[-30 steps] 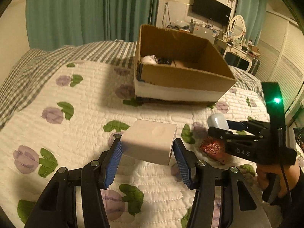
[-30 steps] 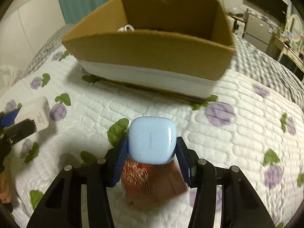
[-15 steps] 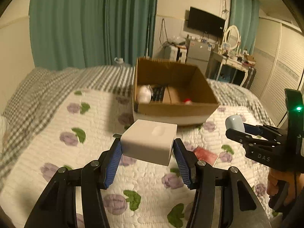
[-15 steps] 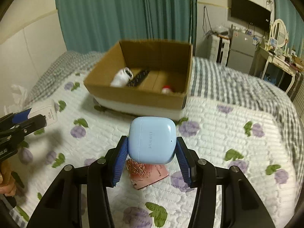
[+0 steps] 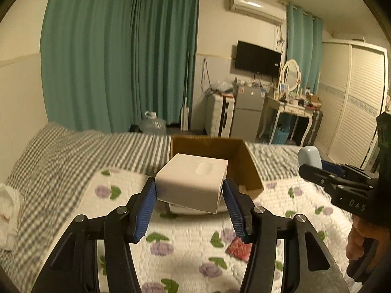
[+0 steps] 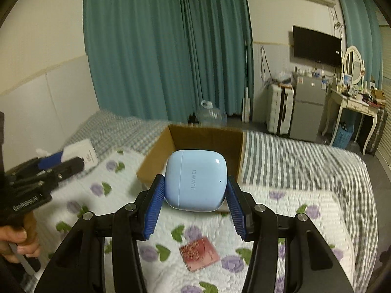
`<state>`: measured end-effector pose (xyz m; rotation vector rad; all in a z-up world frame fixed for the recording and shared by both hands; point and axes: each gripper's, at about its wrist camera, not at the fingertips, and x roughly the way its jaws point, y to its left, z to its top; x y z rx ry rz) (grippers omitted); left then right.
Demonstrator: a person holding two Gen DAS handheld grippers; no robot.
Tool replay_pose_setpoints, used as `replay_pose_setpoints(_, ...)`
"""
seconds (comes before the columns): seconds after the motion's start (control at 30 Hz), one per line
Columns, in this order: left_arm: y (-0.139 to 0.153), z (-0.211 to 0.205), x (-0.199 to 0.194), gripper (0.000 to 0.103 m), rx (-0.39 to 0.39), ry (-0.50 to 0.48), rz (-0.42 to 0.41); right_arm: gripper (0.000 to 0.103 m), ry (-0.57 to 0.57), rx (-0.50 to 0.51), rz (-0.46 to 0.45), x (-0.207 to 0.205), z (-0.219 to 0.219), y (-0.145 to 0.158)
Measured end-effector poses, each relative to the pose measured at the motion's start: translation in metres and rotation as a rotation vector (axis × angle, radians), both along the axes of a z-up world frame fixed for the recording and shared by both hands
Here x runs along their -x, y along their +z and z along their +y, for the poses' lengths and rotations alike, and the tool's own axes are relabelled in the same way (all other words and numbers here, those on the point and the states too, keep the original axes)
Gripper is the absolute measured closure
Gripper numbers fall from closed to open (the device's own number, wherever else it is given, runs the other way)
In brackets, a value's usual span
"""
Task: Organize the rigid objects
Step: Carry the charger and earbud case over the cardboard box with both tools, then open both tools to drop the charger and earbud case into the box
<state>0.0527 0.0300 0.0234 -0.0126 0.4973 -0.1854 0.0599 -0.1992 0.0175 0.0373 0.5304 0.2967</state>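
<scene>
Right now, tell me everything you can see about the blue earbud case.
The blue earbud case is a small rounded, glossy pale-blue shell, plastic by its look, with HUAWEI lettering, a tiny dark dot and a lid seam along one side. It looks closed. The right gripper holds it off the quilt, its jaws' ribbed blue pads pressing both sides. The open cardboard box stands behind it. In the left wrist view only its rounded tip shows.

Box access: cardboard box (image 6: 195, 134) open-topped, nothing above rim | Obstacles: box walls; red packet (image 6: 199, 254) flat on quilted bed (image 6: 305, 232) before it | Passage: quilt around packet bare.
</scene>
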Motion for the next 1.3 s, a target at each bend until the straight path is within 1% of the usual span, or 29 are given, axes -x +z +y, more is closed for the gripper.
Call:
replay_pose_setpoints(0.2,0.017,0.000,-0.019,0.047,0.008,-0.001,-0.041,0.053,-0.002,-0.026,-0.056,-0.012,-0.007,0.028)
replay_pose_setpoints(0.3,0.022,-0.003,-0.035,0.047,0.009,-0.006,-0.052,0.053,-0.010,-0.026,-0.070,-0.025,-0.009,0.034)
replay_pose_setpoints(0.5,0.018,-0.009,-0.069,0.047,0.004,-0.016,-0.053,0.053,-0.014,-0.018,-0.085,-0.052,-0.008,0.034)
replay_pose_setpoints(0.63,0.008,-0.016,-0.098,0.047,-0.012,-0.022,-0.046,0.053,-0.002,-0.004,-0.075,-0.078,-0.004,0.026)
replay_pose_setpoints(0.73,-0.006,-0.021,-0.121,0.047,-0.016,-0.027,-0.029,0.053,0.014,0.013,-0.064,-0.097,0.001,0.016)
replay_pose_setpoints(0.87,-0.027,-0.031,-0.142,0.047,-0.028,-0.044,0.008,0.053,0.033,0.042,-0.031,-0.125,0.007,-0.004)
replay_pose_setpoints(1.13,-0.089,-0.052,-0.177,0.047,-0.110,-0.098,0.115,0.053,0.076,0.094,0.090,-0.171,0.022,-0.071)
replay_pose_setpoints(1.2,-0.099,-0.056,-0.180,0.047,-0.116,-0.105,0.136,0.053,0.081,0.117,0.121,-0.179,0.025,-0.088)
replay_pose_setpoints(1.3,-0.111,-0.060,-0.186,0.047,-0.124,-0.111,0.162,0.053,0.077,0.126,0.162,-0.188,0.024,-0.109)
